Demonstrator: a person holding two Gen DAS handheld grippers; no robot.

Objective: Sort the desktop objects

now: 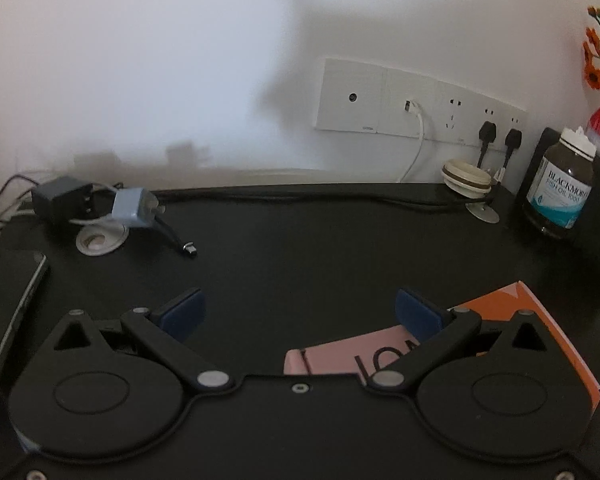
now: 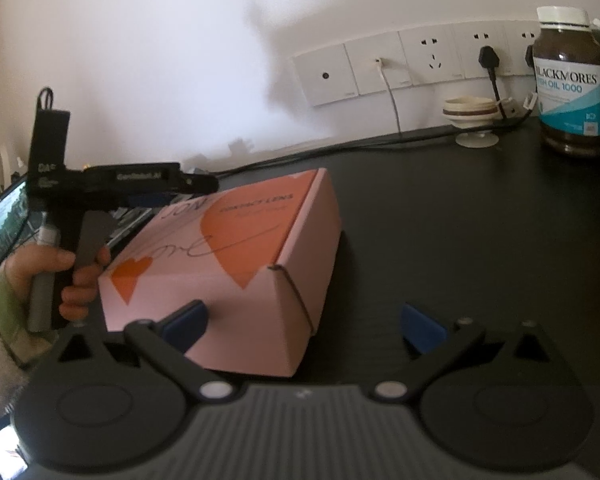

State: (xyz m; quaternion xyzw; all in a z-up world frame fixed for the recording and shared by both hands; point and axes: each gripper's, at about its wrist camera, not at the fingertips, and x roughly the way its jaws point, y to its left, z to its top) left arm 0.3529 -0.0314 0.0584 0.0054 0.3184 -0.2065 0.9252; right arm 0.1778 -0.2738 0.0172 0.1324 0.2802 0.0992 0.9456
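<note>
The left gripper [image 1: 298, 312] is hovering wide open over the black desk [image 1: 320, 248]. The right gripper [image 2: 304, 322] is gaping wide too, its left finger crossing the near side of the pink box [image 2: 236, 256].

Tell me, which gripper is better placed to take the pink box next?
Probably the right gripper: it is open, and the pink box lies just ahead, a corner between its fingers. The left gripper, also open, points past the box.
</note>
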